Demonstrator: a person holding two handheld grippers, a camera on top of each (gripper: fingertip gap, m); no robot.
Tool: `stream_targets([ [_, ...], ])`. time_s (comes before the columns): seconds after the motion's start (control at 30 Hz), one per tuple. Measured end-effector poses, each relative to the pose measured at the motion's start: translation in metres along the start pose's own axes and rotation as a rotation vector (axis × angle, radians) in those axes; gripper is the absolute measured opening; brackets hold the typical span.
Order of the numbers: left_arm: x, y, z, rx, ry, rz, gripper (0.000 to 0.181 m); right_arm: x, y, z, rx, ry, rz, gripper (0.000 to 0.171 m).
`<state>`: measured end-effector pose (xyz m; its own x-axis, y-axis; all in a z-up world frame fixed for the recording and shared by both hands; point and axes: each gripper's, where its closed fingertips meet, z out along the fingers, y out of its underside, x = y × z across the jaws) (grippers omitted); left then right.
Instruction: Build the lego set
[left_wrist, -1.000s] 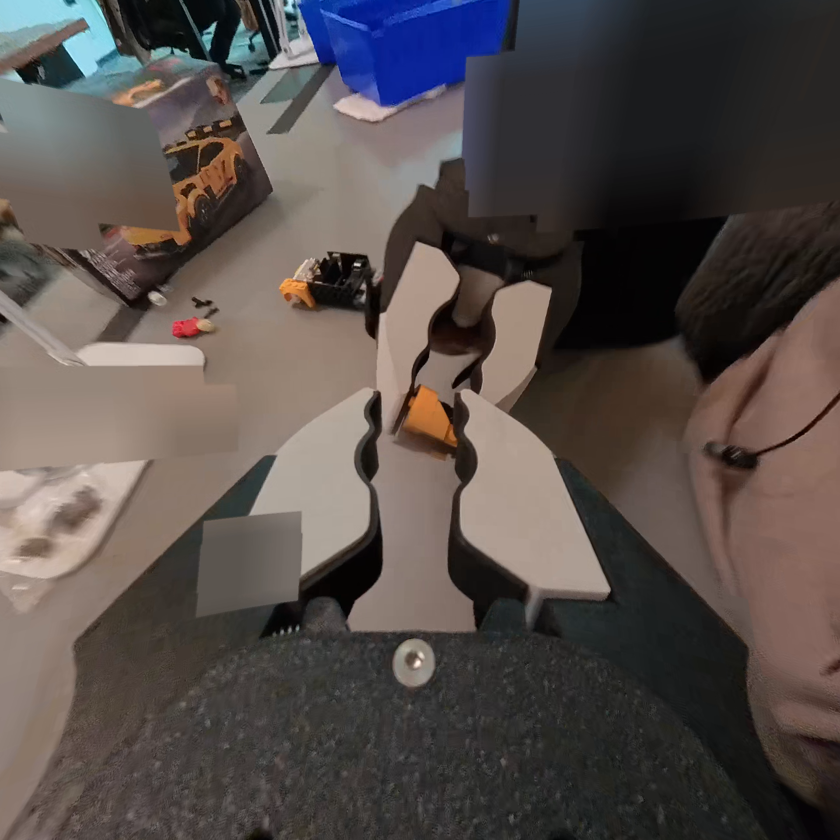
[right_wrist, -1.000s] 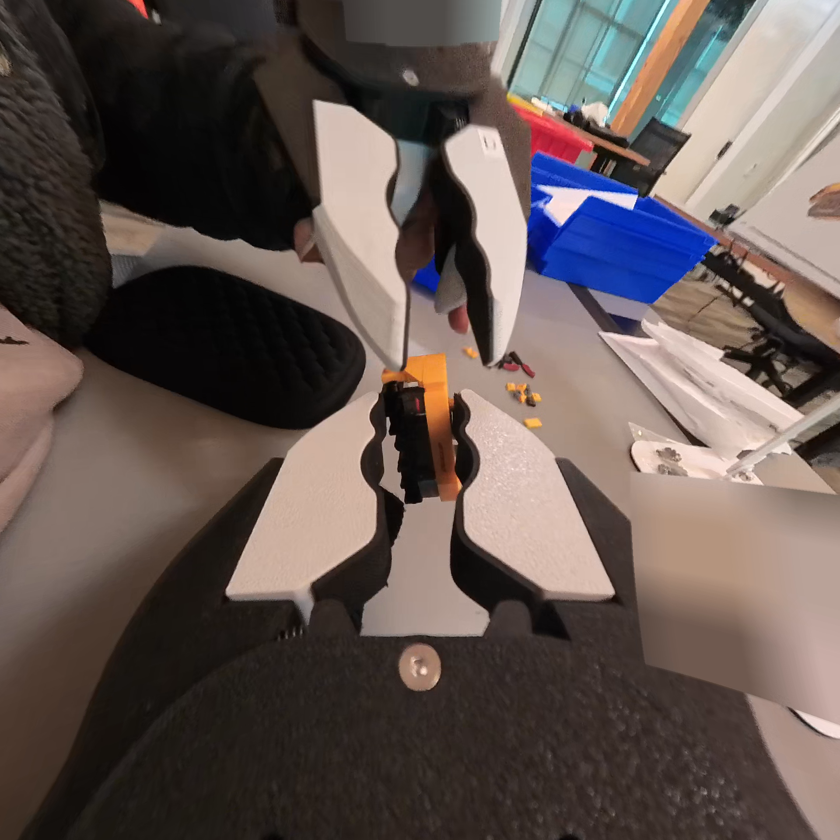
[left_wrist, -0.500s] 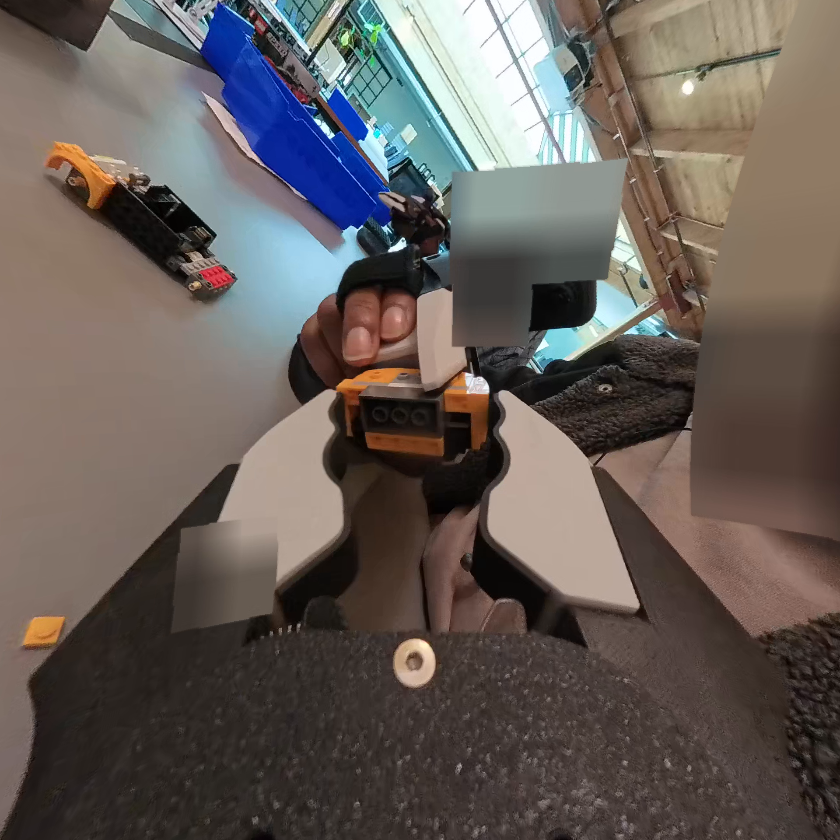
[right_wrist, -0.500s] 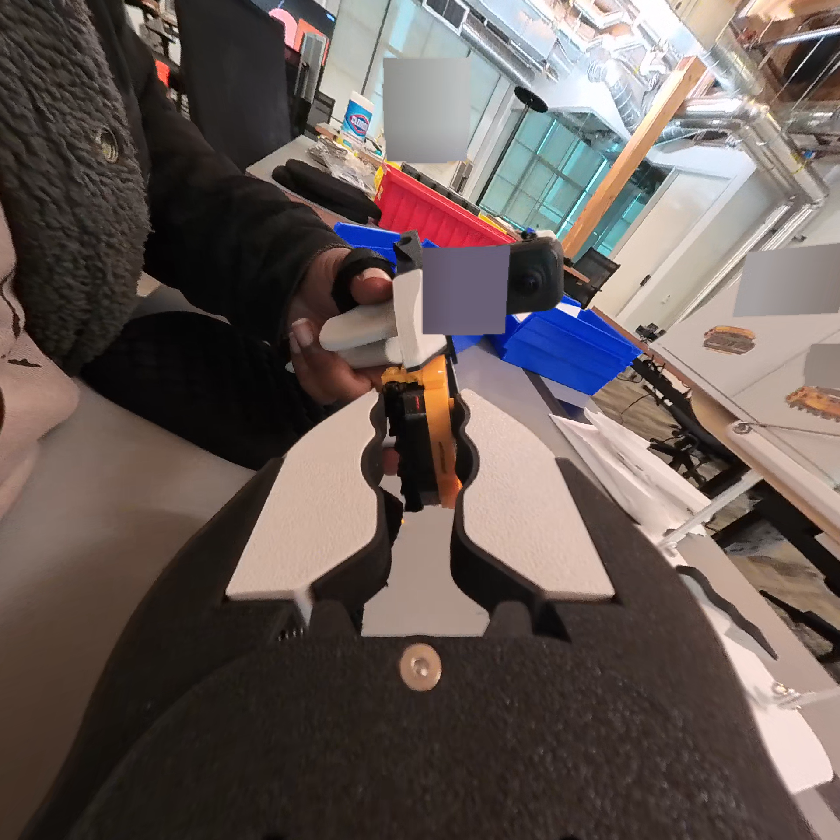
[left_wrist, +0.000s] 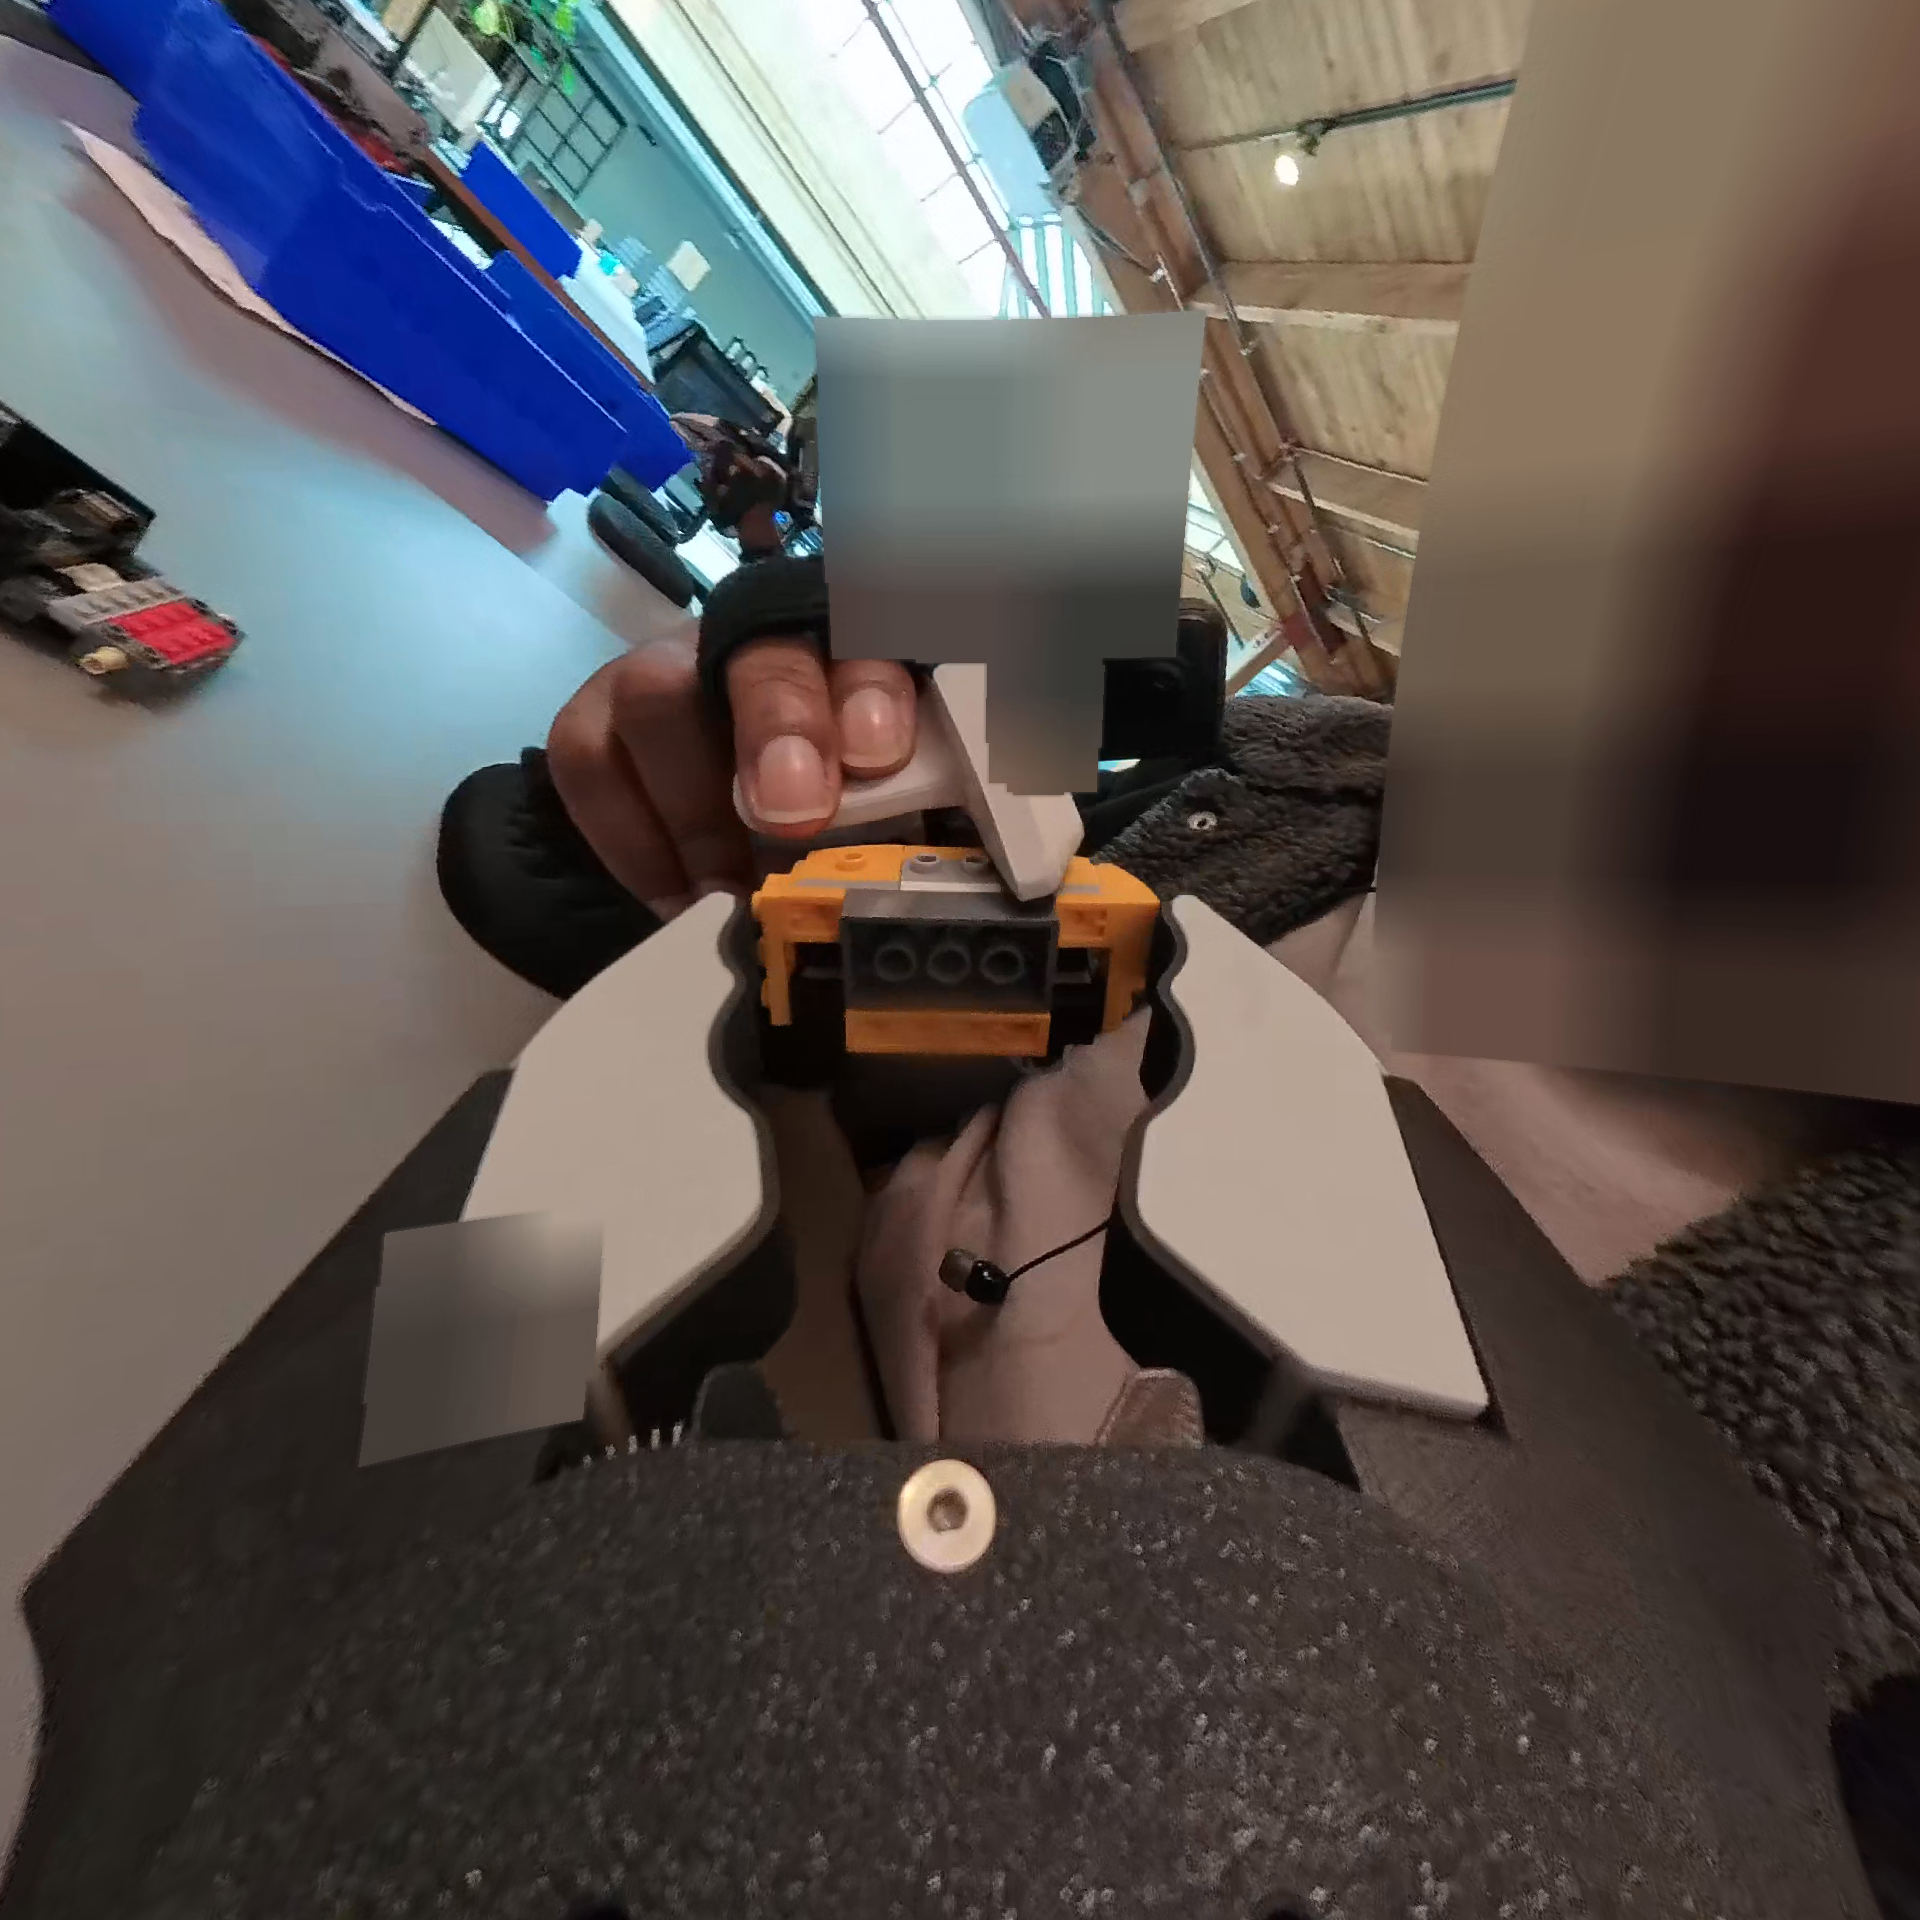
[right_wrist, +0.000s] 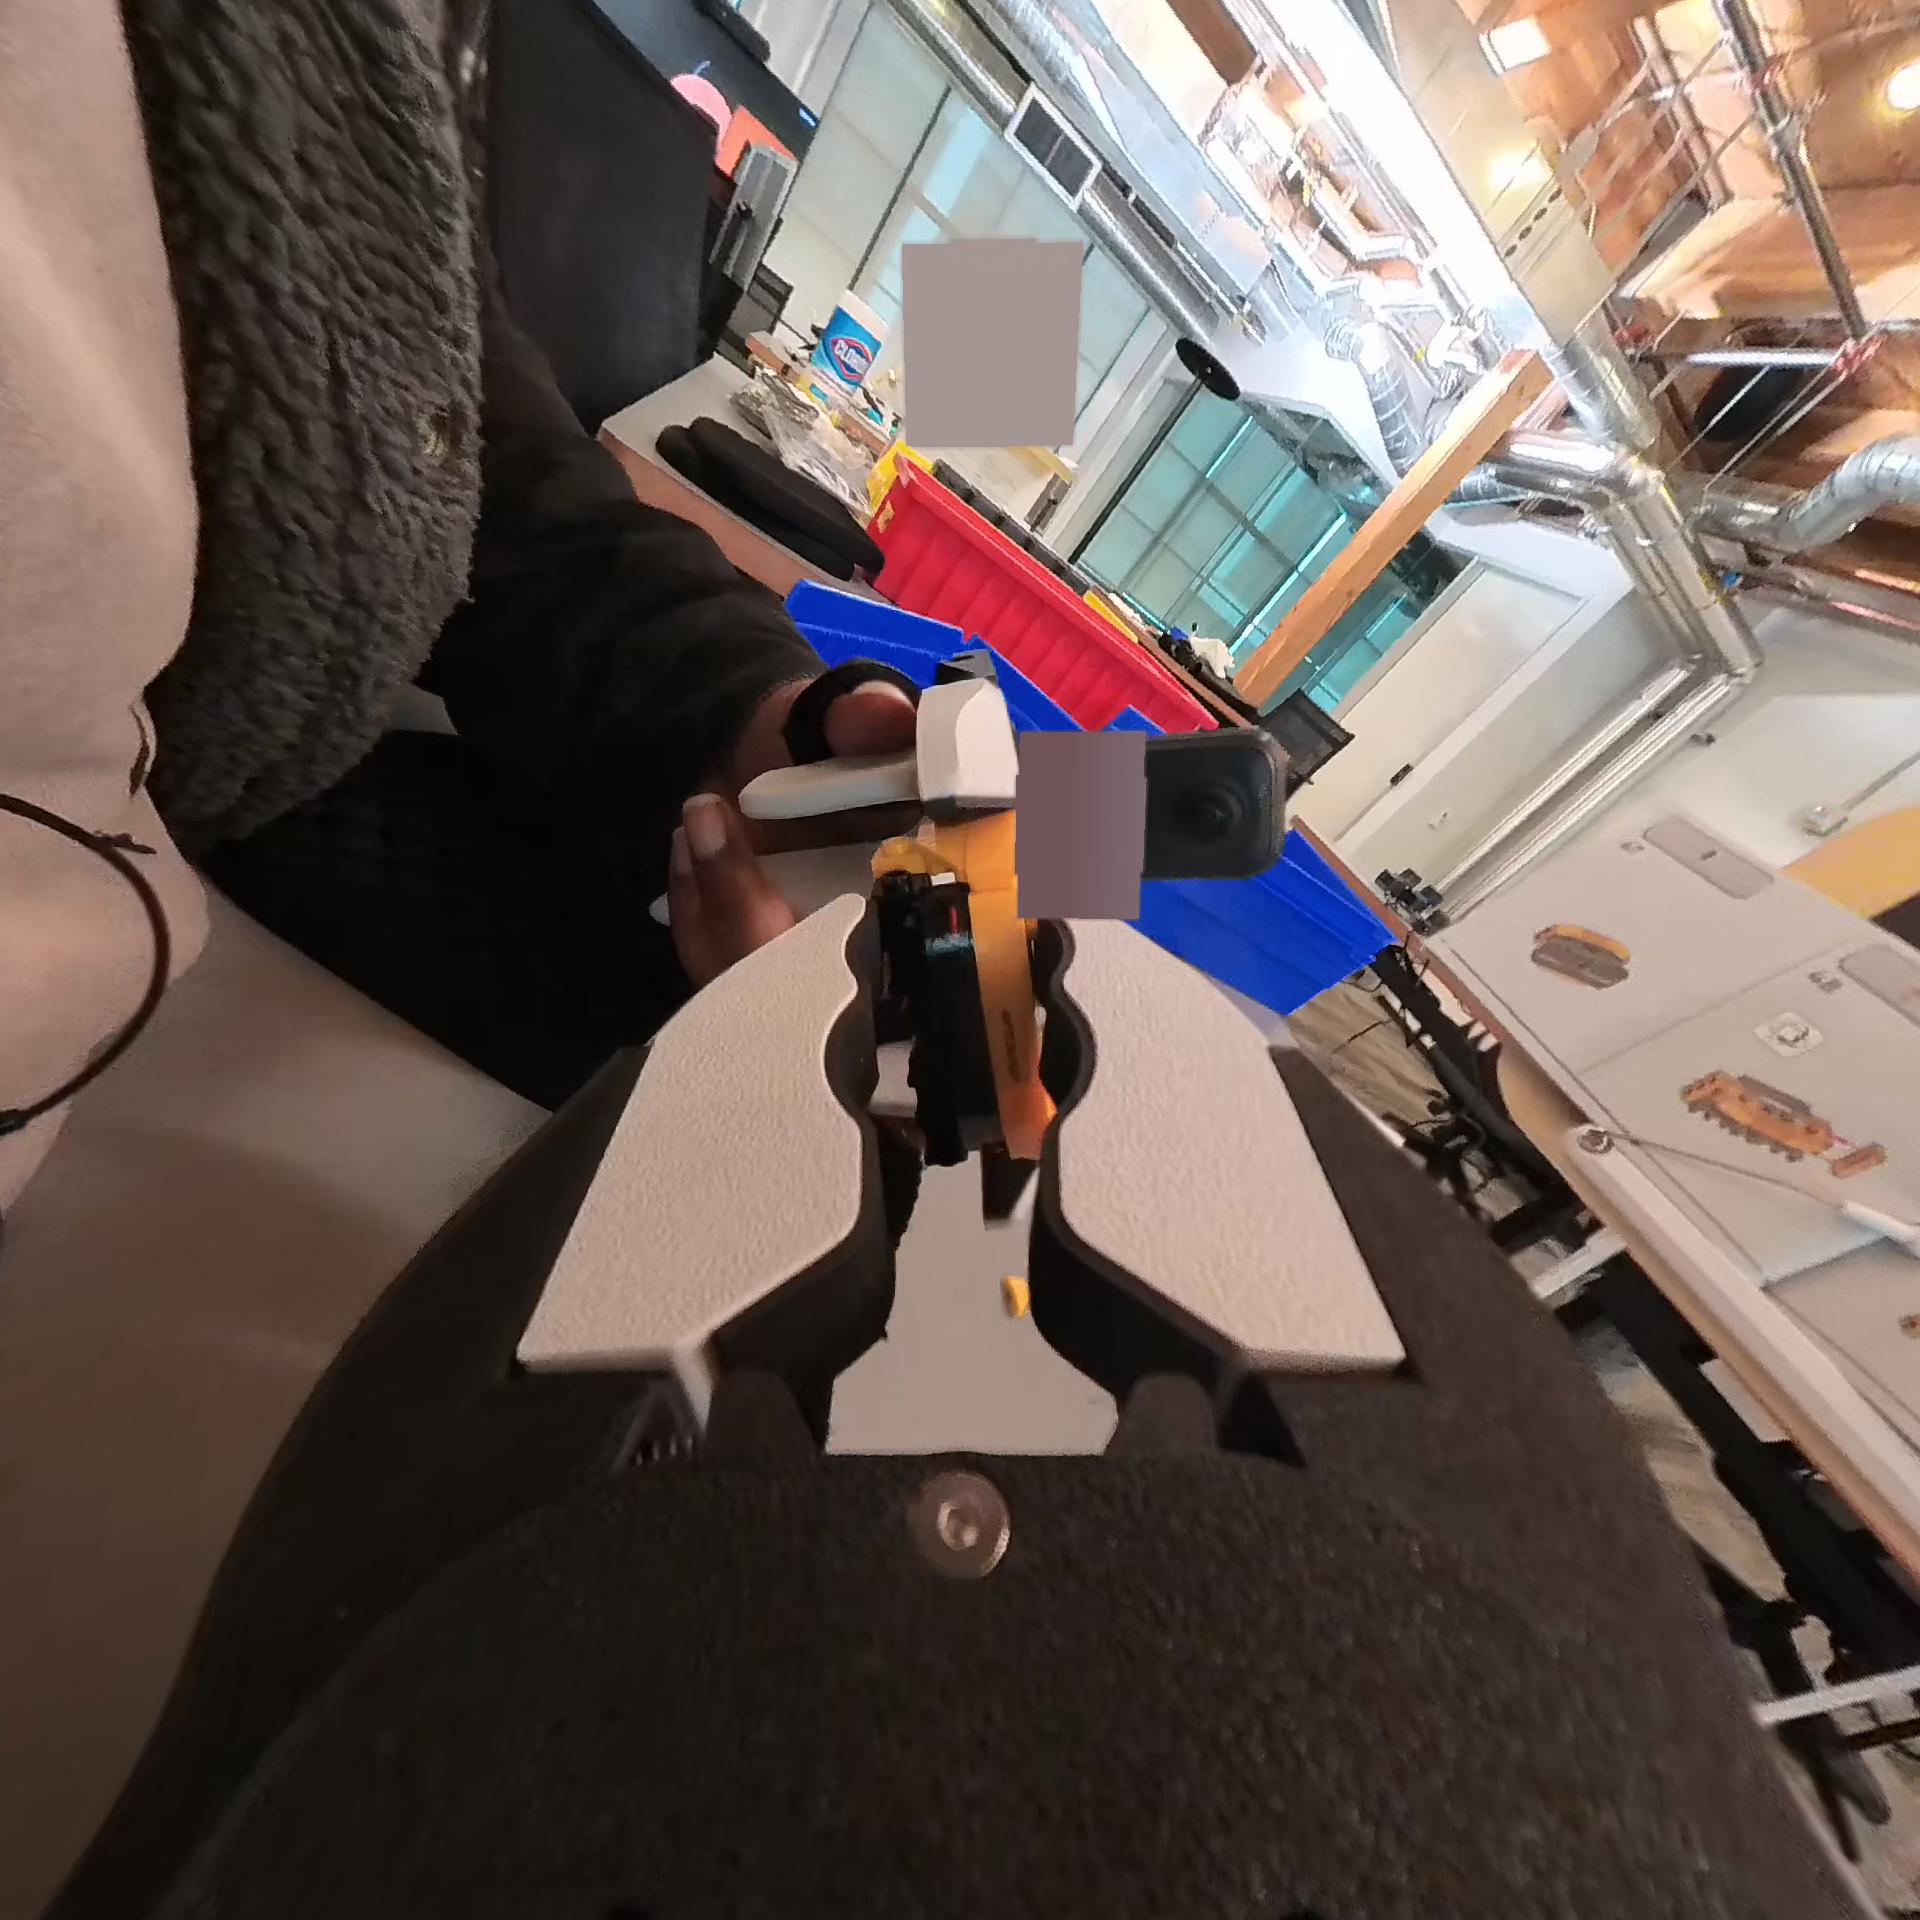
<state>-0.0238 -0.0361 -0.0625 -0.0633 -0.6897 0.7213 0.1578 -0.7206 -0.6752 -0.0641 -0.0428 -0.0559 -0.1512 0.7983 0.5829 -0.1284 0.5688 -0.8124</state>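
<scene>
- While lifted off the grey table, held between both tools: orange-and-black lego assembly.
- Left gripper clamped across its width.
- Right gripper clenched on its edge-on side.
- Far left: black lego chassis, blue bins.

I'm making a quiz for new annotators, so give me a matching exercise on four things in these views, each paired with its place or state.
Things:
1. orange lego assembly
2. black chassis with red bricks
3. blue bins
4. red bin

Places or states:
A. lying on the table, at the left edge of the left wrist view
B. clamped by both the left tool and the right tool
C. behind a blue bin, right wrist view
D. along the table's far side, left wrist view

Pairs: 1-B, 2-A, 3-D, 4-C
</scene>
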Motion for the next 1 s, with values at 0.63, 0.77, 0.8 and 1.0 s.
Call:
stream_targets([
  [0.63,0.009,0.011,0.001,-0.078,-0.029,0.096,0.070,-0.009,-0.006,0.001,-0.021,-0.002,-0.142,0.028],
  [0.77,0.002,0.005,-0.002,-0.043,-0.054,0.107,0.071,-0.004,0.001,0.002,-0.022,0.013,-0.086,0.028],
  [0.8,0.001,0.004,-0.002,-0.039,-0.064,0.116,0.070,0.000,0.002,0.002,-0.011,0.025,-0.055,0.028],
  [1.0,-0.004,-0.002,-0.004,-0.035,-0.142,0.179,0.079,0.012,0.009,-0.002,-0.019,0.063,-0.005,0.028],
])
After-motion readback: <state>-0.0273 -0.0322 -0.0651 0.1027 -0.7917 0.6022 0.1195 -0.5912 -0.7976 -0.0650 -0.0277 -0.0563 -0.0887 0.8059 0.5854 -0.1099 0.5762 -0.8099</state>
